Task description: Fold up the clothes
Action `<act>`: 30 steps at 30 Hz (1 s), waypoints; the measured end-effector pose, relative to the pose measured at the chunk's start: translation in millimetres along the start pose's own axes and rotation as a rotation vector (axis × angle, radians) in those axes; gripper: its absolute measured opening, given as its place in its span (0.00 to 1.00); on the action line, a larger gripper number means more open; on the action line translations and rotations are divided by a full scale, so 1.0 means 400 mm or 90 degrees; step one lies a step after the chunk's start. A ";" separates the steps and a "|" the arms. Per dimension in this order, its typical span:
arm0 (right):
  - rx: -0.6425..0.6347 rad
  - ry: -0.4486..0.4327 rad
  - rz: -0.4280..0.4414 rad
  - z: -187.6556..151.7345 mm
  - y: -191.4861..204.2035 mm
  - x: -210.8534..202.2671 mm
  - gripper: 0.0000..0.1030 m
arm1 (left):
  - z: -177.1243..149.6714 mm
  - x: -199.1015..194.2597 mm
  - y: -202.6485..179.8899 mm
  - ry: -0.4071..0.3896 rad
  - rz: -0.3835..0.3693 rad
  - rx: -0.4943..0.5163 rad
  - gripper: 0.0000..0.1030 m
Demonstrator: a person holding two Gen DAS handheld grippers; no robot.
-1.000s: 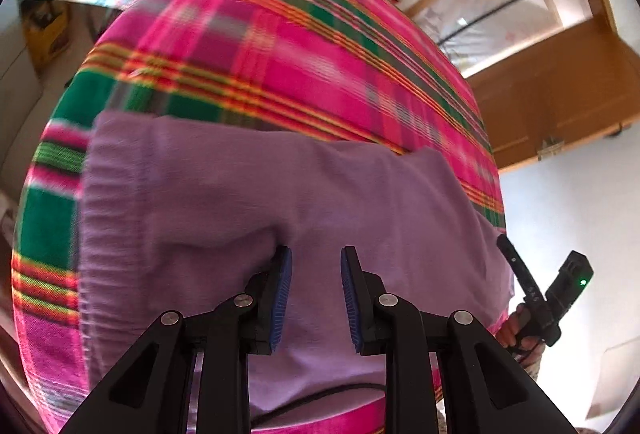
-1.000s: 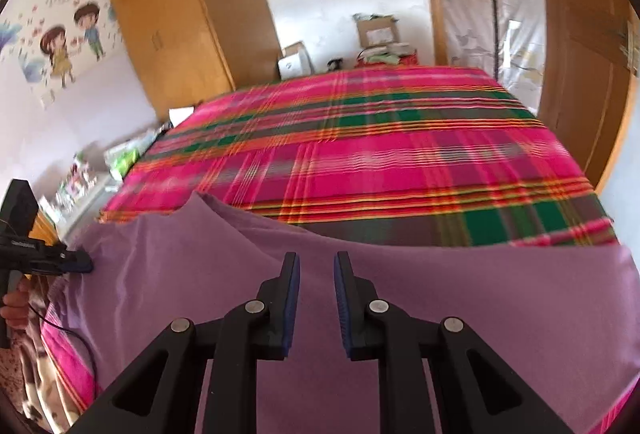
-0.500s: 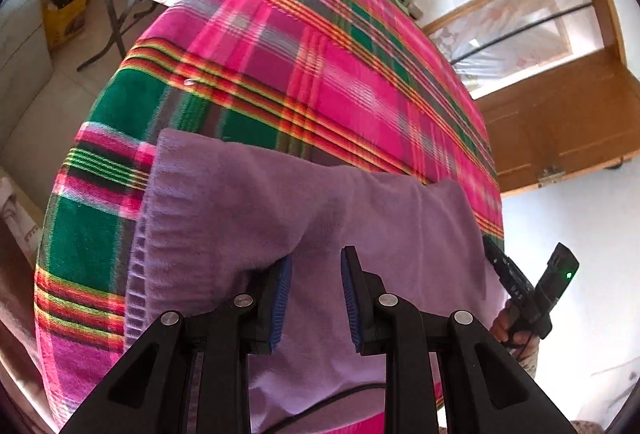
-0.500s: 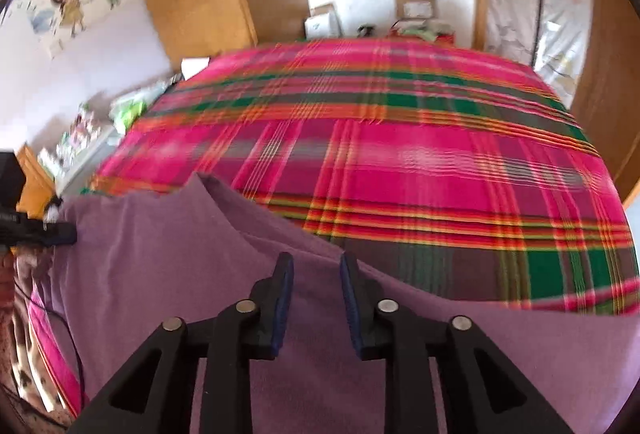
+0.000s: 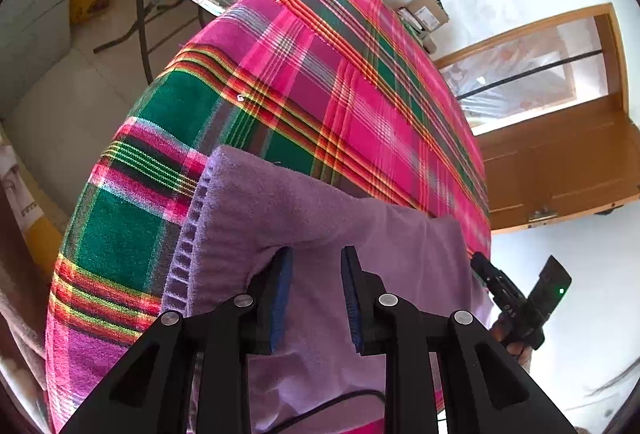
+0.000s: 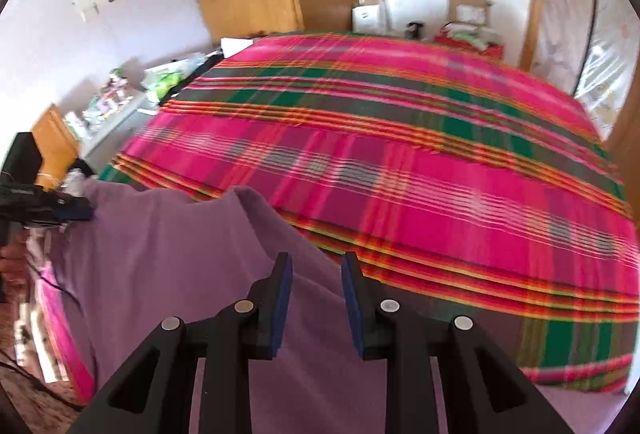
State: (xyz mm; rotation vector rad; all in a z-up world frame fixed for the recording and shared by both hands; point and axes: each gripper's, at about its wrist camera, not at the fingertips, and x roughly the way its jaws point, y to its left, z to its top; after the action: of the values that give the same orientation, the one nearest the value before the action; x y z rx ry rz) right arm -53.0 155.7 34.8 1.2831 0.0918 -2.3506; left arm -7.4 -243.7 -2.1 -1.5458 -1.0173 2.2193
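The purple knit garment [image 5: 320, 234] lay draped over the near edge of the plaid bedspread [image 5: 360, 106]. Cloth ran between the jaws of the left gripper [image 5: 316, 294] and right gripper [image 6: 316, 298], but I couldn't tell whether either was gripping it. With so loose a hold, I judged a tug could let the fabric slide out and bunch.

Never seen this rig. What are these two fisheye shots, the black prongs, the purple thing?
No robot arm here: a person holds a two-finger gripper in each hand, each with a fisheye camera looking along its fingers. One picture is from the left gripper, the other from the right gripper; each also catches the other one at its edge. The surface is a bed under a pink and green plaid cover. On its near edge lies a purple knit garment. Fabric bunches at both grippers and shows between their blue pads; probably gripped, but the pads stand apart, so I cannot confirm.
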 end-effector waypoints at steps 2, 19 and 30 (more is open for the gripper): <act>0.011 0.012 0.037 0.010 -0.004 0.015 0.25 | 0.003 -0.002 0.000 0.000 0.004 -0.002 0.25; 0.029 0.088 0.225 0.080 0.021 0.136 0.25 | 0.013 0.020 -0.003 0.007 0.018 -0.010 0.25; 0.162 0.100 0.326 0.114 -0.011 0.215 0.04 | 0.013 0.018 0.019 0.004 -0.013 -0.036 0.25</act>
State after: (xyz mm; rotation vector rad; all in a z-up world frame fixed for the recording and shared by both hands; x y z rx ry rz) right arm -130.1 116.4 -9.8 1.4064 -0.4479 -1.8628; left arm -13.6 -247.1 -11.4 -1.5581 -1.0982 2.1876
